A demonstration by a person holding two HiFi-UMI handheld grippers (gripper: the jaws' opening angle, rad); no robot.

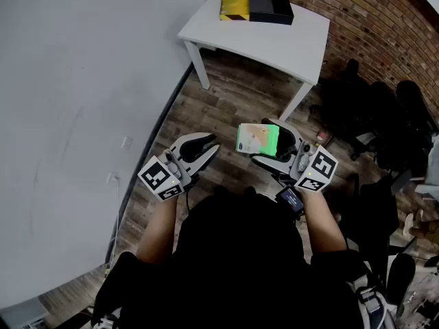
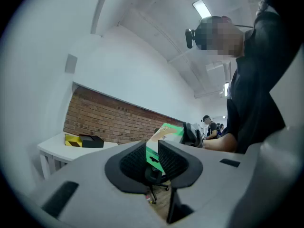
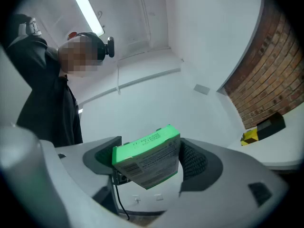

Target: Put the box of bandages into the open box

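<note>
Pinching box of bandages (image 3: 147, 156) w/ right claw (image 3: 149, 161); left claw (image 2: 152, 158) empty, jaws barely apart.

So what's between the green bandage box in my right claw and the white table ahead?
Only bare wooden floor, seen in the head view. The bandage box sits in the right claw, well short of the white table.

The box of bandages (image 1: 258, 138) is a small green and white carton with a pale picture on its broad face and fine print on its white side. It is clamped tilted between the jaws of the right gripper (image 3: 147, 159), above the wooden floor. The open box (image 1: 257, 8), part black and part yellow with dark stripes, lies flat on the white table (image 1: 274, 43), well apart from the carton.
</note>
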